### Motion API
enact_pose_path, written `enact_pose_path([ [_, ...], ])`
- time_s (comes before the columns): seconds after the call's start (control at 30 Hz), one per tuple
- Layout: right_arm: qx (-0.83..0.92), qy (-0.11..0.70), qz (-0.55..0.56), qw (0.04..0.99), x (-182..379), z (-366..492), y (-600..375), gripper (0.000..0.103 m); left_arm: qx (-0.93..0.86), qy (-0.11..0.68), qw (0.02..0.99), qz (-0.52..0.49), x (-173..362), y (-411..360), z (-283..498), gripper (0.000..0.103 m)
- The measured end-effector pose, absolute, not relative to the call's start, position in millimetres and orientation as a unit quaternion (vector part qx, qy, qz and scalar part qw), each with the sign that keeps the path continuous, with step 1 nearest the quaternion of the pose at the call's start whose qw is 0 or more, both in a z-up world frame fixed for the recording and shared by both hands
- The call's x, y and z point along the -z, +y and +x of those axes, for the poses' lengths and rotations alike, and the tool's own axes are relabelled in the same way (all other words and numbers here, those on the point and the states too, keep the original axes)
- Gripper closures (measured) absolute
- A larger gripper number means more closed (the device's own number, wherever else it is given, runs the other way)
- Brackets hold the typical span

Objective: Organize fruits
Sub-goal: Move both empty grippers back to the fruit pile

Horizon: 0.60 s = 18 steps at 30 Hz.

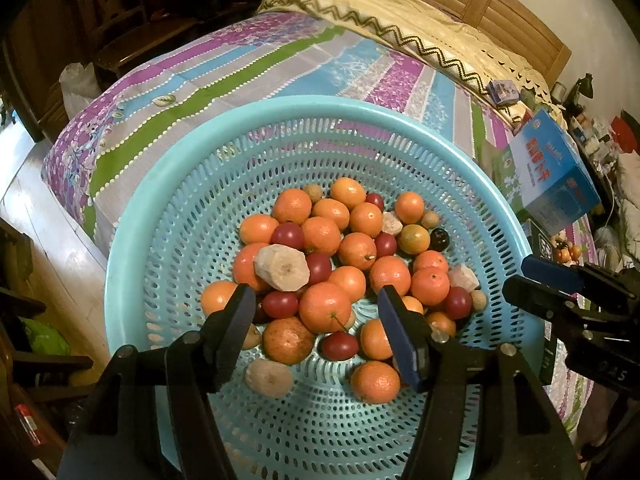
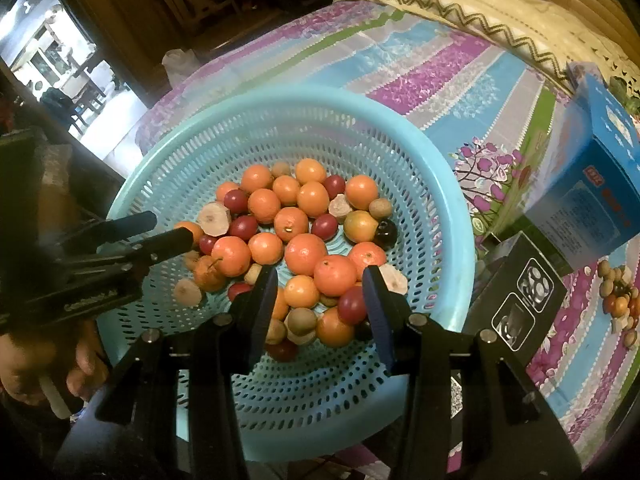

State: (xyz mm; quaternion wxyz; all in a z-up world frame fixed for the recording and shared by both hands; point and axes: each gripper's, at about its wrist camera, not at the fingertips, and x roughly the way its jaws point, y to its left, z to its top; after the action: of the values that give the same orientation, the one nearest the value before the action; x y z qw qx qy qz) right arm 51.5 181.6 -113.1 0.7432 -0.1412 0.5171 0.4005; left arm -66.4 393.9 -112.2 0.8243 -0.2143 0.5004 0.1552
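Note:
A turquoise perforated basket [image 1: 304, 106] [image 2: 304, 96] sits on a bed and holds a heap of small oranges [image 1: 356, 250] [image 2: 305, 254], red round fruits [image 1: 287, 236] [image 2: 244, 227], pale peeled chunks [image 1: 282, 268] [image 2: 214, 218], small brown fruits and one dark fruit [image 1: 440, 238] [image 2: 386, 234]. My left gripper [image 1: 316, 296] [image 2: 168, 232] hangs open over the near part of the heap, with an orange showing between its fingers below them. My right gripper [image 2: 320, 280] [image 1: 532, 276] is open over the heap's right side, and its pads press on nothing.
The bed has a striped floral sheet [image 1: 240, 76] and a cream blanket [image 1: 400, 12] at the back. A blue box [image 1: 552, 172] [image 2: 592, 184] and a black box [image 2: 520, 292] crowd the basket's right rim. A small fruit pile [image 2: 620, 300] lies on the sheet. A person's hand [image 2: 24, 364] holds the left gripper.

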Motion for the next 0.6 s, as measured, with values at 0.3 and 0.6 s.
enact_pose_path([
  [0.3,-0.401,0.424,-0.113,0.804,73.2,41.7,147.9,0.055,-0.157,0.465,0.844,-0.216,97.3,383.2,-67.3,0.038],
  [0.6,-0.338,0.357,-0.071,0.868,59.8,33.9,47.0,0.026,-0.160,0.323,0.917,-0.174,39.4,335.0,-62.9,0.023],
])
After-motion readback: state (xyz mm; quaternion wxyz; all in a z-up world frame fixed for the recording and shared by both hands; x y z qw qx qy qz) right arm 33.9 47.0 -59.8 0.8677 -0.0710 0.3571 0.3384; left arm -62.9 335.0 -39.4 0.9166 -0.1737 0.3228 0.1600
